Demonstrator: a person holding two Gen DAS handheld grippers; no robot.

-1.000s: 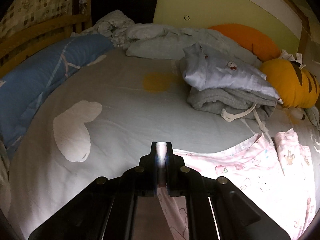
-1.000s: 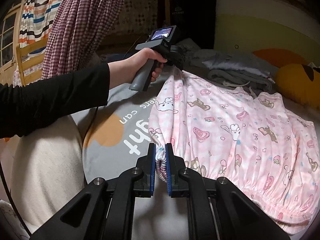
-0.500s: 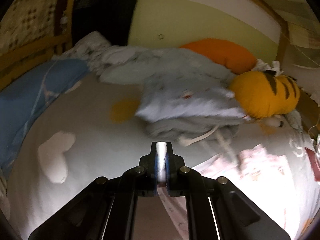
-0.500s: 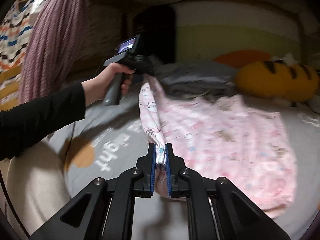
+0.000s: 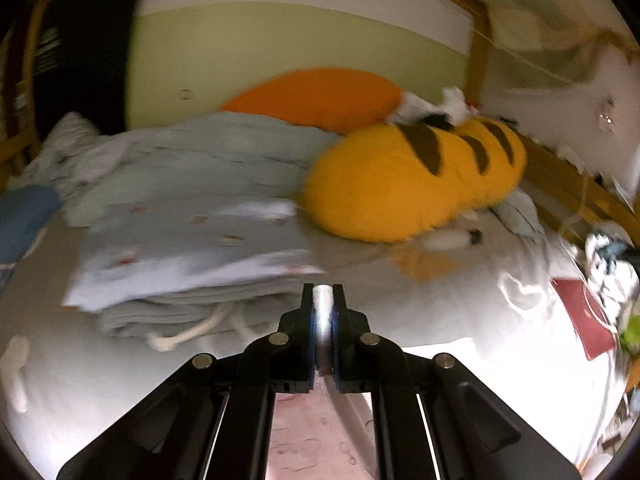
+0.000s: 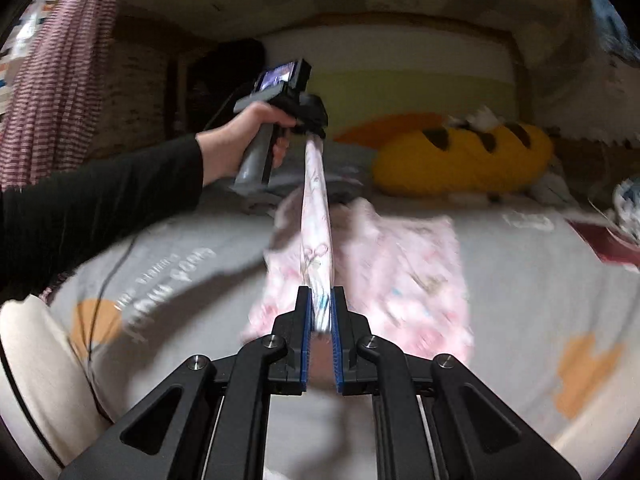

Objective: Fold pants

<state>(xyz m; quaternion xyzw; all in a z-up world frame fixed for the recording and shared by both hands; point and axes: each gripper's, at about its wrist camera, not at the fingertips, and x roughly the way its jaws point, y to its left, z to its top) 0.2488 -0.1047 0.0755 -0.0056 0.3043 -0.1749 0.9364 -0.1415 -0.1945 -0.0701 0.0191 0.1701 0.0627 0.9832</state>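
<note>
A home bedroom: bed sheet [image 6: 520, 280], plush tiger pillow [image 5: 412, 176], folded laundry [image 5: 192, 256].

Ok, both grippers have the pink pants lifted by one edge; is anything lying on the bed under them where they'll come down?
Nothing visible does. The pink pants hang taut between the left gripper and right gripper over bare grey bedsheet. The folded clothes stack and yellow striped plush lie farther back, clear of it.
</note>
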